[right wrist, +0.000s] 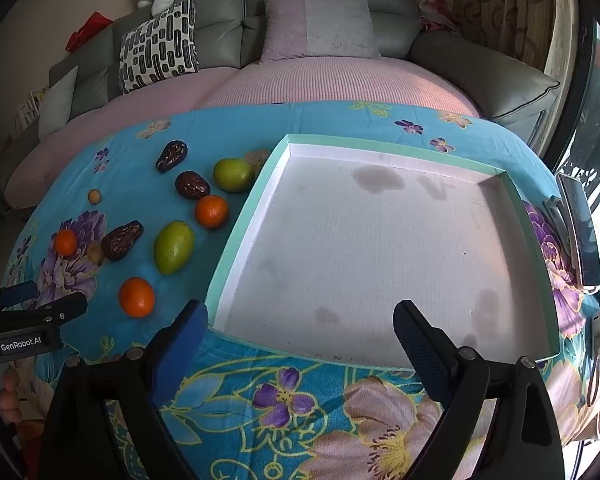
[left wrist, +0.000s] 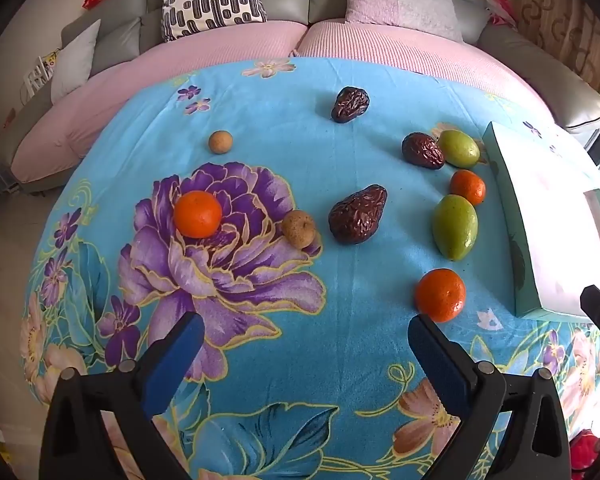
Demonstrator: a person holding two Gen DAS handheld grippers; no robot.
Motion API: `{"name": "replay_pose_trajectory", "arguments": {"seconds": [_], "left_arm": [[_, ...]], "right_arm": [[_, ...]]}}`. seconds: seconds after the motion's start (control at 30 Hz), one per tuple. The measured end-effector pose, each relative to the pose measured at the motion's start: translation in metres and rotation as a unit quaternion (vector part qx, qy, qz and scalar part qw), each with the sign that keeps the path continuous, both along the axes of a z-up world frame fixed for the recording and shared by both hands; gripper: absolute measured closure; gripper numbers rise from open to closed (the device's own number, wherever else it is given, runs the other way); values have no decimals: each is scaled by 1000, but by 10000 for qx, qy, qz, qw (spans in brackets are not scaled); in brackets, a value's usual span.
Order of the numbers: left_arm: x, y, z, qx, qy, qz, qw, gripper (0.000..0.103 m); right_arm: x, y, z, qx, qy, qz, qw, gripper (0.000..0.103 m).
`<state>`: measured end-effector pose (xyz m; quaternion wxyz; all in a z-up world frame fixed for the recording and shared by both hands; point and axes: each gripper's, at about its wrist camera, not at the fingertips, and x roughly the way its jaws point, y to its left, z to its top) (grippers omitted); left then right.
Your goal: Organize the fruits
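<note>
Fruit loose on tabletop; tray empty; both tongs apart and holding nothing.

The left tongs hover near a round orange tangerine, just beside the shallow mint-rimmed white tray; the right tongs hang over that tray's near edge. Risk, as judged: round fruit rolling on the soft blue floral cloth if nudged off-centre. Only the right view shows the tray interior, stained and bare.

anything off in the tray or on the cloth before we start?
Yes: the tray holds no fruit but its white floor carries dark blotchy stains, like old damp marks. All the fruit lies loose on the cloth.
</note>
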<state>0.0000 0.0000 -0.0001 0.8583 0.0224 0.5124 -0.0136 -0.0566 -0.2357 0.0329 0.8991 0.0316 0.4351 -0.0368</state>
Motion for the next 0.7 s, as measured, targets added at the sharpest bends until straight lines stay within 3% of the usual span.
{"name": "replay_pose_trajectory", "arguments": {"seconds": [0.7], "left_arm": [[0, 4, -9, -30, 120, 118, 9999, 0]], "right_arm": [[0, 0, 0, 3, 10, 7, 10000, 9]]}}
